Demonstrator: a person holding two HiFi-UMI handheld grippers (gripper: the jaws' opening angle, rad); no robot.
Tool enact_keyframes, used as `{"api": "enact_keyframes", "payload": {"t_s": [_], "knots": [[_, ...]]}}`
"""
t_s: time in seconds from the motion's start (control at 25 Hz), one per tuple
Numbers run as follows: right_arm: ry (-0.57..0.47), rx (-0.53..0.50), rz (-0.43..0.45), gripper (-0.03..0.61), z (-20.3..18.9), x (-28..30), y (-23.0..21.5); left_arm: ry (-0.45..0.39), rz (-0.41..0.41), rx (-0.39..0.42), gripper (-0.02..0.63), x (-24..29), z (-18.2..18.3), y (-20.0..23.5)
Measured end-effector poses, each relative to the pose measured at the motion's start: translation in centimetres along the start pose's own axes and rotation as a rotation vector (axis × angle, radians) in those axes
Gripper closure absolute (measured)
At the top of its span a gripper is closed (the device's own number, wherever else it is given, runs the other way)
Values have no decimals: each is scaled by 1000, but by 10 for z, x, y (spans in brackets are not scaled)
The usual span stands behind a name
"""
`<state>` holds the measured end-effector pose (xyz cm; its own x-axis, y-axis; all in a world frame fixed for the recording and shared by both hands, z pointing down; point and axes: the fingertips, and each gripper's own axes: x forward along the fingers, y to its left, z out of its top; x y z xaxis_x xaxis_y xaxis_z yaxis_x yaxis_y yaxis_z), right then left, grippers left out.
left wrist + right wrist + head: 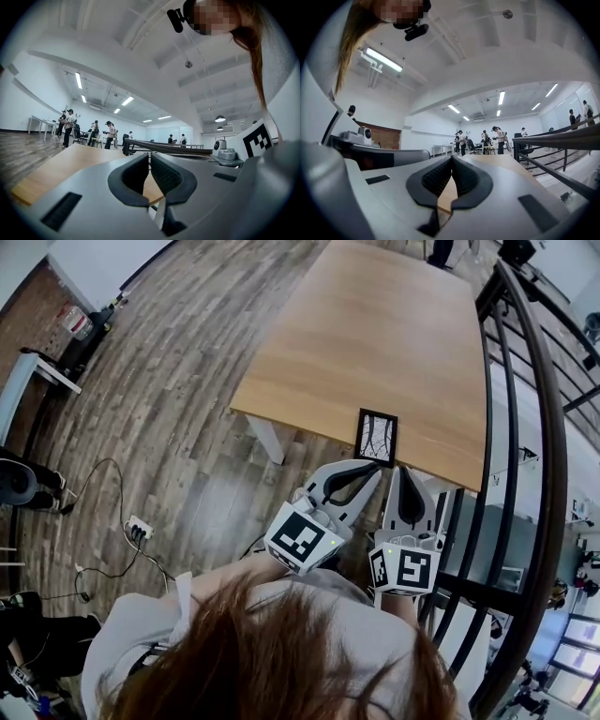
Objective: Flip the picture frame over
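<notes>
**Head view: frame flat at worktop edge, both claws empty**

Picture frame (377, 437) lies on the wooden worktop (375, 334), at its near edge, toward the right corner. Left claw (373, 470) and right claw (405, 474) sit just short of it, tips pointed its way, not touching. Frame: small upright rectangle, black border, pale face up with dark branching lines. Left gripper view: pads pressed together, nothing between. Right gripper view: same, pads together, nothing gripped.
</notes>
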<state>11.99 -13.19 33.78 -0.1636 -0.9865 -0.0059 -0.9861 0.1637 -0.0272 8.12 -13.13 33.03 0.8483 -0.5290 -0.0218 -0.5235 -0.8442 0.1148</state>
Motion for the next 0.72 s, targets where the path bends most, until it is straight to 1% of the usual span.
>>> {"api": "enact_keyframes", "payload": {"t_s": [0.24, 0.44, 0.72], "knots": [[24, -27, 26, 563, -3, 0, 5, 14, 3, 8, 594, -1, -5, -1], [17, -3, 27, 563, -2, -2, 2, 3, 15, 10, 594, -2, -2, 0], [0, -4, 37, 563, 5, -2, 0, -5, 25, 20, 594, -2, 3, 0]]}}
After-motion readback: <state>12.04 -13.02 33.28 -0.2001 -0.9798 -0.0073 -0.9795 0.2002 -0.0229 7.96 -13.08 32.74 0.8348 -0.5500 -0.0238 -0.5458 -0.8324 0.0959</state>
